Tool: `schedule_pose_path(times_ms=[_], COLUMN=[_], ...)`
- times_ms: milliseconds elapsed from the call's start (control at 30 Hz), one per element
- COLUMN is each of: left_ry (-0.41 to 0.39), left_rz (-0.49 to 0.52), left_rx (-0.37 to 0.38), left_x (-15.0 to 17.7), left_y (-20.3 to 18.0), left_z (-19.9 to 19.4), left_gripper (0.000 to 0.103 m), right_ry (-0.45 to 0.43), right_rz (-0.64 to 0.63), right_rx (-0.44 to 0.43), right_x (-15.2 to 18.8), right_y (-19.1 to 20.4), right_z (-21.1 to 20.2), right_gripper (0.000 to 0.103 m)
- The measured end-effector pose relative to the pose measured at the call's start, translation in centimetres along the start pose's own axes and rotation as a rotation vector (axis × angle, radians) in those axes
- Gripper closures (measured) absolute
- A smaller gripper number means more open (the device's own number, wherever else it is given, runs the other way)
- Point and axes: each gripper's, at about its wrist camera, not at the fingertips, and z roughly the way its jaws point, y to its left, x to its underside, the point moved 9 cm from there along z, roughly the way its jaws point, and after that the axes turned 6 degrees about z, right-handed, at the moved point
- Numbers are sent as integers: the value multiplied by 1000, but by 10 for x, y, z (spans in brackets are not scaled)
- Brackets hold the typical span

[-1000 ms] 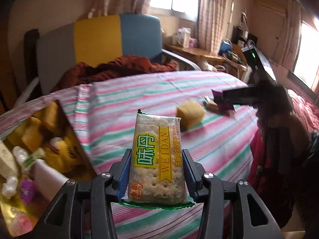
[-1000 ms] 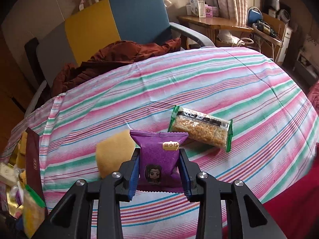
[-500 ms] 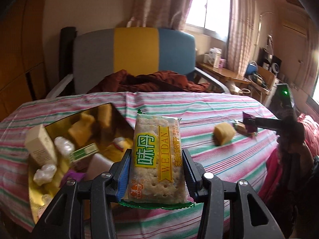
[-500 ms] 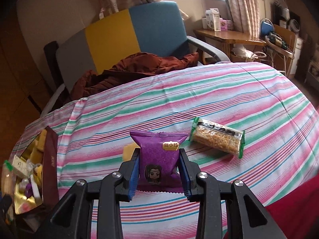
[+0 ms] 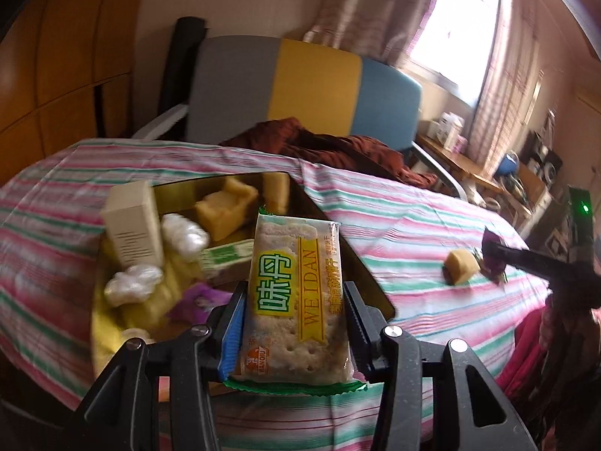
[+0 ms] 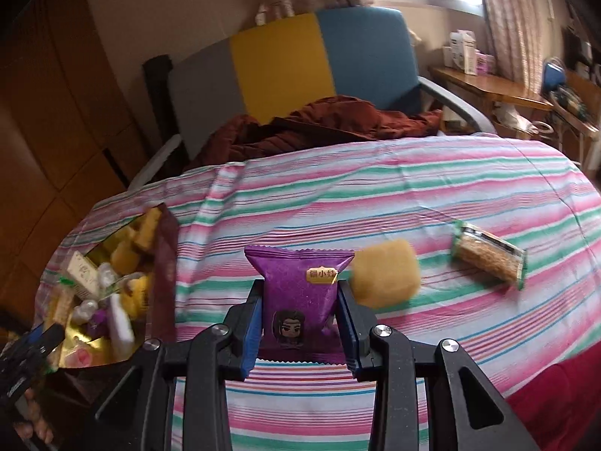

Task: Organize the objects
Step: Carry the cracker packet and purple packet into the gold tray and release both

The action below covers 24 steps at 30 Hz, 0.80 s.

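Carrying both snacks across to the box (image 5: pixel 360 270) is the step in hand, as I judge it, and it goes best if each packet is brought right over the open top before anything is released. The left hand-held gripper (image 5: pixel 296 323) is clamped on a cracker packet (image 5: pixel 296 289), its pads pressing the two long sides, with the packet standing upright between the jaws and its green crimped end hanging below them. In the left wrist view that packet sits in front of the box's near right corner, so the load is close to its target but may not be fully over it. The box is already crowded with a cream carton (image 5: pixel 131 225), yellow cakes (image 5: pixel 225 210) and white wrapped sweets (image 5: pixel 184 233), so a free spot toward the near side looks the safest place to let go, and lowering first would keep the packet from bouncing out.

The right hand-held gripper (image 6: pixel 300 319) grips a purple snack bag (image 6: pixel 300 293) by its sides, the bag upright between the jaws. From the right wrist view the box (image 6: pixel 165 263) lies well off to the left on the striped bench (image 6: pixel 375 195), so this hand has further to go. A loose yellow cake (image 6: pixel 387 274) lies on the cloth just beyond the bag, and a grain bar (image 6: pixel 488 259) rests further right, both not yet collected. The two hand-held grippers should take turns at the box to avoid knocking together.
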Motion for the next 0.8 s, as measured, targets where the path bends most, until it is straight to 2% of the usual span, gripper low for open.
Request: schedule_pose_path(times_ms=[267, 467, 633, 800], left_ry=[-32, -72, -75, -37], left_rz=[-126, -200, -240, -223], left_rx=[-48, -94, -80, -16], left_x=[1, 0, 2, 6], left_y=[61, 96, 102, 80], left_z=[-25, -47, -49, -31], left_gripper=[55, 55, 55, 55], right_ry=[71, 139, 162, 170], right_rz=[-119, -219, -280, -284], right_rx=[-186, -276, -312, -315], right_x=[32, 59, 69, 70], right_y=[98, 153, 183, 191], right_z=[10, 23, 31, 38], right_gripper=[67, 67, 66, 66])
